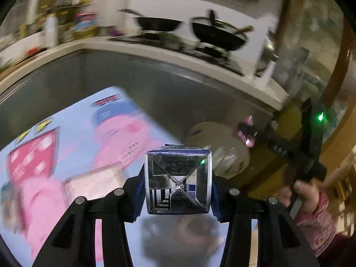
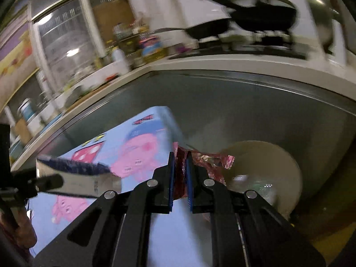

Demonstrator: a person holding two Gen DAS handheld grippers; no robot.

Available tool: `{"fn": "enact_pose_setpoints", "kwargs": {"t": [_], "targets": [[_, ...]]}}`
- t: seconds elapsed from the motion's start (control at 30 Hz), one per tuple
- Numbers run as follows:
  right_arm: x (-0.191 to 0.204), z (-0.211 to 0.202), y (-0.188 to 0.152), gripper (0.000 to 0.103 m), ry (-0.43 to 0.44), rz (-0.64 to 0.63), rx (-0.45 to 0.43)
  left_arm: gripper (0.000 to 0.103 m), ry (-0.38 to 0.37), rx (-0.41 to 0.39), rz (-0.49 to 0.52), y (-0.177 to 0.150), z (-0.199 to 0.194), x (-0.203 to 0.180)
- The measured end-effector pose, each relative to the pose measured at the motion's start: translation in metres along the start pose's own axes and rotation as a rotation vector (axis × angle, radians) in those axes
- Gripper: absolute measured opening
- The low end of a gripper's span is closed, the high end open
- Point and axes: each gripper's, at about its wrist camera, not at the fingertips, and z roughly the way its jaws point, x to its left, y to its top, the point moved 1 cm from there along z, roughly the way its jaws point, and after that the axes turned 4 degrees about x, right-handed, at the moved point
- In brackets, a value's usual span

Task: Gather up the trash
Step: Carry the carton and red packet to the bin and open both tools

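Both hand-held grippers carried trash over the blue cartoon box (image 1: 73,146).
Your left hand-held gripper (image 1: 178,184) pinched a silver carton (image 1: 178,178); your right hand-held gripper (image 2: 179,178) squeezed a pink wrapper (image 2: 207,162) beside the pale bin (image 2: 267,169).

The carton (image 1: 178,182) sits left of the wrapper (image 1: 245,131), both above the box (image 1: 73,146) before the counter (image 1: 200,62).

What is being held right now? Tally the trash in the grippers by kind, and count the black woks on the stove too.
Drink carton, in left gripper: 1
Pink wrapper, in right gripper: 1
Black woks: 2
Total: 4
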Motion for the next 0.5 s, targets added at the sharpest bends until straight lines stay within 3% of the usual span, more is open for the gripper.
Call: {"fn": "enact_pose_setpoints", "kwargs": {"t": [0.2, 0.43, 0.47, 0.5], "targets": [[-0.07, 0.015, -0.001, 0.009, -0.023, 0.098, 0.029, 0.049, -0.061, 0.065, 0.071, 0.047, 0.086, -0.057], [-0.11, 0.047, 0.002, 0.01, 0.016, 0.183, 0.061, 0.049, -0.003, 0.177, 0.124, 0.046, 0.163, -0.082], [-0.113, 0.055, 0.005, 0.011, 0.029, 0.19, 0.071, 0.054, 0.004, 0.183, 0.124, 0.045, 0.17, -0.082], [-0.115, 0.063, 0.006, 0.012, 0.039, 0.194, 0.082, 0.07, 0.007, 0.189, 0.12, 0.043, 0.175, -0.081]]}}
